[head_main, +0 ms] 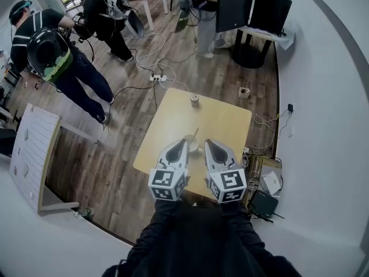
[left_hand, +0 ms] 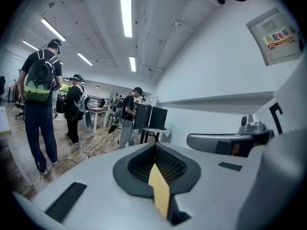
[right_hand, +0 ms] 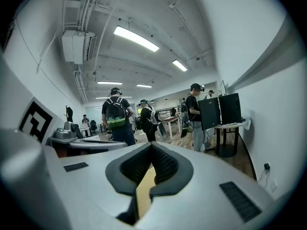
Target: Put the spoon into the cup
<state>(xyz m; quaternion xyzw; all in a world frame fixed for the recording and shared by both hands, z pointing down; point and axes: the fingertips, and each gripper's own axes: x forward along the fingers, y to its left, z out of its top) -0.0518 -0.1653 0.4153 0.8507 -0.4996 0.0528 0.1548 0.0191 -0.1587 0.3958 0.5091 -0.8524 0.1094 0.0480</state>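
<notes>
A small round cup (head_main: 195, 100) stands upright near the far edge of the yellow table (head_main: 225, 123). The spoon (head_main: 194, 138) lies on the table nearer me, its thin handle pointing toward the cup, its lower end between the two gripper tips. My left gripper (head_main: 183, 145) and right gripper (head_main: 209, 145) hover side by side over the table's near part, either side of the spoon. In the left gripper view the left gripper (left_hand: 155, 145) has its pads together with nothing between them. In the right gripper view the right gripper (right_hand: 151, 145) is likewise shut and empty. Neither gripper view shows the cup or spoon.
Several people with backpacks (head_main: 49, 53) stand on the wooden floor at the far left. Cables and a power strip (head_main: 157, 78) lie beyond the table. A small black table with monitors (head_main: 252, 7) stands at the back. Boxes and devices (head_main: 264, 183) sit by the table's right corner, near the white wall.
</notes>
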